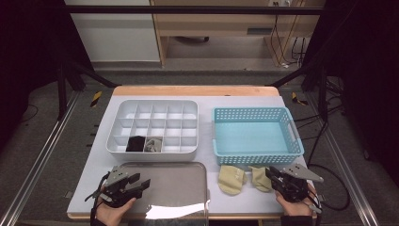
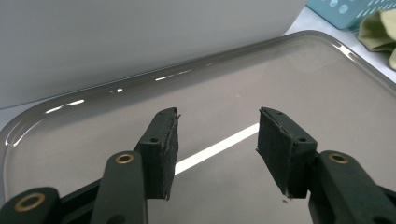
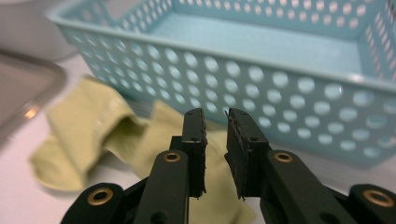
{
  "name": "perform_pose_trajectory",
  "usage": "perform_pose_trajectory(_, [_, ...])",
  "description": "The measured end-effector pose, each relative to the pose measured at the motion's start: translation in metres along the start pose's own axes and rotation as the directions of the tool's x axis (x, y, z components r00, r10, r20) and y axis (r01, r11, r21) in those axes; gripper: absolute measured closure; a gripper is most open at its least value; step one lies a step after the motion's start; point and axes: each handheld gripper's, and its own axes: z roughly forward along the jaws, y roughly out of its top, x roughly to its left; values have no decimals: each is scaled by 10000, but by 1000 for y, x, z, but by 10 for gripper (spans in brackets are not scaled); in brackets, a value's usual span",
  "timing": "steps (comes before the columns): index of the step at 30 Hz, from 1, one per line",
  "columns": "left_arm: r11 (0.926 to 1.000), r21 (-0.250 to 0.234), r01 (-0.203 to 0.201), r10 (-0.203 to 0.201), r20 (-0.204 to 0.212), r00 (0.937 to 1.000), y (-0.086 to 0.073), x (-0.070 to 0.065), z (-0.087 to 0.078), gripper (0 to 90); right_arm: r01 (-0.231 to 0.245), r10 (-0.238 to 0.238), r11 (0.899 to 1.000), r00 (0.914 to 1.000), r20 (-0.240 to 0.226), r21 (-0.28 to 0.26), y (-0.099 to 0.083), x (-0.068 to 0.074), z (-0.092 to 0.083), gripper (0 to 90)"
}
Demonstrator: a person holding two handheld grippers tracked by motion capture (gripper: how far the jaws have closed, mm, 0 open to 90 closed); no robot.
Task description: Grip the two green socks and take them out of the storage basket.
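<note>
1. The left gripper [image 1: 141, 185] hovers over the grey tray [image 1: 188, 188], jaws spread, nothing between them.
2. Behind the tray sits the white divided box [image 1: 155, 106].
3. The yellow-green socks [image 1: 231, 179] lie on the table [image 1: 207, 101] just before the blue basket [image 1: 256, 155].
4. The right gripper [image 1: 269, 173] reaches over the socks, jaws slightly parted with a narrow gap, pinching nothing.
</note>
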Motion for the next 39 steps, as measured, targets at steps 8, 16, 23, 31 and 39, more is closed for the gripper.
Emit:
perform_pose_trajectory(8, [10000, -28, 21, -21, 150, 9999, 1, -3, -1, 535, 700, -721, 9974, 9829, -1697, -183, 9, 44, 10, 763])
perform_pose_trajectory(16, [10000, -46, 49, -48, 200, 9998, 3, -4, -3, 593, 1101, -883, 9924, 9486, -3037, 551, -4, 80, 39, 761])
perform_pose_trajectory(23, [9999, -132, 80, -76, 268, 9996, 3, -4, -4, 617, 1630, -1216, 9817, 9341, -3358, 980, -12, 97, 48, 750])
perform_pose_trajectory(31, [9999, -109, 108, -105, 281, 9996, 3, -4, -4, 617, 1680, -1075, 9738, 9337, -3414, 1530, -20, 92, 52, 845])
perform_pose_trajectory(39, [9999, -94, 138, -135, 278, 9995, 2, -3, -5, 619, 1590, -931, 9731, 9333, -3468, 1665, -18, 85, 43, 895])
